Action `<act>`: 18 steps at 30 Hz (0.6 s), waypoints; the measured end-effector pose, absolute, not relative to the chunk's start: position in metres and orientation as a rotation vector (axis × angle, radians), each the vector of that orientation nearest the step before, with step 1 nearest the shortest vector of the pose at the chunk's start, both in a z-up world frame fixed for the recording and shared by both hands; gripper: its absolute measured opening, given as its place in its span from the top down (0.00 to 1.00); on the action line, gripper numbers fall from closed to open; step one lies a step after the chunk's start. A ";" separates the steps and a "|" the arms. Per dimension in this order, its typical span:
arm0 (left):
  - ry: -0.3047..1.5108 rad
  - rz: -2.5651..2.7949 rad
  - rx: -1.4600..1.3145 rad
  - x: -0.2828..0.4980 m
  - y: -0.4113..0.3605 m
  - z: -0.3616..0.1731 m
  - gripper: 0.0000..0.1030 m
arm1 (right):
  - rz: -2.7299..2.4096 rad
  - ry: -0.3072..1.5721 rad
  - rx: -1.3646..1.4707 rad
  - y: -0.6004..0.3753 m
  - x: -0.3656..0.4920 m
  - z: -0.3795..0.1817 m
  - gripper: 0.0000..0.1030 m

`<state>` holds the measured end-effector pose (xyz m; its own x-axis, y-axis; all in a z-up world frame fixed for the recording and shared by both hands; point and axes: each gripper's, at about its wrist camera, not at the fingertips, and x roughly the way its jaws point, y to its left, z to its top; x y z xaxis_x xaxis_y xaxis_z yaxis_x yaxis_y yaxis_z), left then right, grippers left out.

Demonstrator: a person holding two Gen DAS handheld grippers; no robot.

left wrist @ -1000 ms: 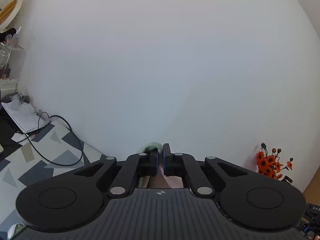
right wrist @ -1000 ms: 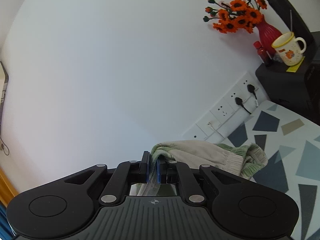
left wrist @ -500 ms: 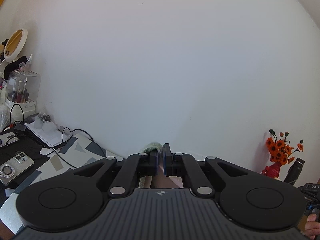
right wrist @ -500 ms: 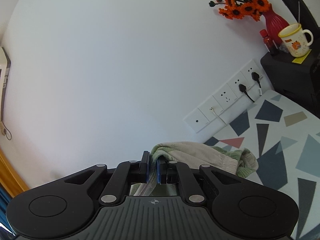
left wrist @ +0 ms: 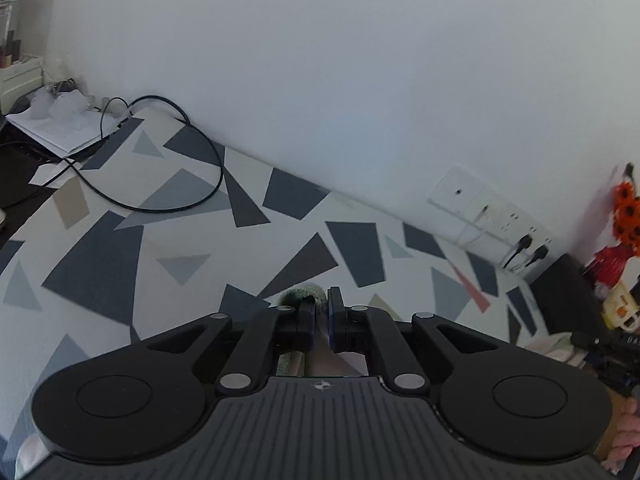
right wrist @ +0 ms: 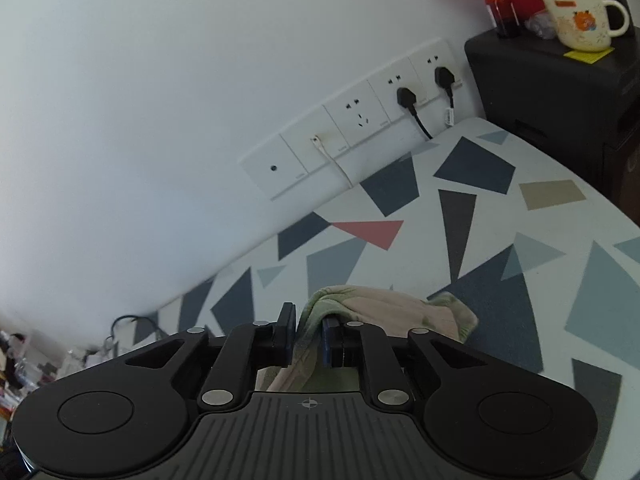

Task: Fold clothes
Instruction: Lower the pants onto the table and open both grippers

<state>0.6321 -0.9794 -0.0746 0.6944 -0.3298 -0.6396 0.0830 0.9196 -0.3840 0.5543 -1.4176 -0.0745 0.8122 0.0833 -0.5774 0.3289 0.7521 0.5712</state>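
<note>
A beige garment with a green ribbed edge (right wrist: 384, 310) hangs from both grippers over the patterned table (right wrist: 500, 240). My right gripper (right wrist: 306, 334) is shut on a fold of its green edge, and the cloth bunches out to the right of the fingers. My left gripper (left wrist: 319, 322) is shut on another part of the garment; only a small green tuft (left wrist: 300, 294) shows past its fingers. Most of the garment is hidden below both grippers.
A white wall with a socket strip (right wrist: 360, 120) and two black plugs runs along the table's far edge. A black box (right wrist: 560, 92) at the right carries a mug (right wrist: 580, 16) and a red vase. A black cable (left wrist: 172, 168) and papers lie at the far left.
Both grippers have tilted down and dropped toward the table, so the patterned tabletop now fills the lower views. Both stay shut on the garment.
</note>
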 end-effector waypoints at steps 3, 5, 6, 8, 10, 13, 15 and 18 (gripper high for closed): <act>0.881 -0.201 -0.290 0.679 -0.988 -0.103 0.88 | -0.202 0.623 0.787 -1.425 0.601 -0.094 0.51; 0.938 -0.181 -0.276 0.698 -0.987 -0.118 0.84 | -0.225 0.615 0.773 -1.428 0.611 -0.095 0.49; 0.958 -0.181 -0.284 0.704 -0.983 -0.123 0.82 | -0.228 0.606 0.771 -1.432 0.610 -0.095 0.47; 0.994 -0.194 -0.319 0.712 -0.972 -0.132 0.74 | -0.247 0.580 0.770 -1.443 0.600 -0.097 0.43; 1.021 -0.219 -0.361 0.714 -0.961 -0.136 0.65 | -0.291 0.582 0.747 -1.455 0.587 -0.104 0.42; 1.041 -0.246 -0.389 0.710 -0.948 -0.136 0.53 | -0.364 0.689 0.654 -1.466 0.578 -0.128 0.43; 1.042 -0.248 -0.389 0.705 -0.940 -0.130 0.43 | -0.375 0.749 0.594 -1.465 0.578 -0.145 0.43; 1.029 -0.230 -0.383 0.696 -0.931 -0.120 0.38 | -0.355 0.783 0.588 -1.462 0.586 -0.164 0.44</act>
<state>0.6963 -0.9315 -0.1203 0.5001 -0.3620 -0.7866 0.0073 0.9101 -0.4143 0.5858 -1.4621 -0.1639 0.6625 -0.0840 -0.7443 0.5046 0.7844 0.3606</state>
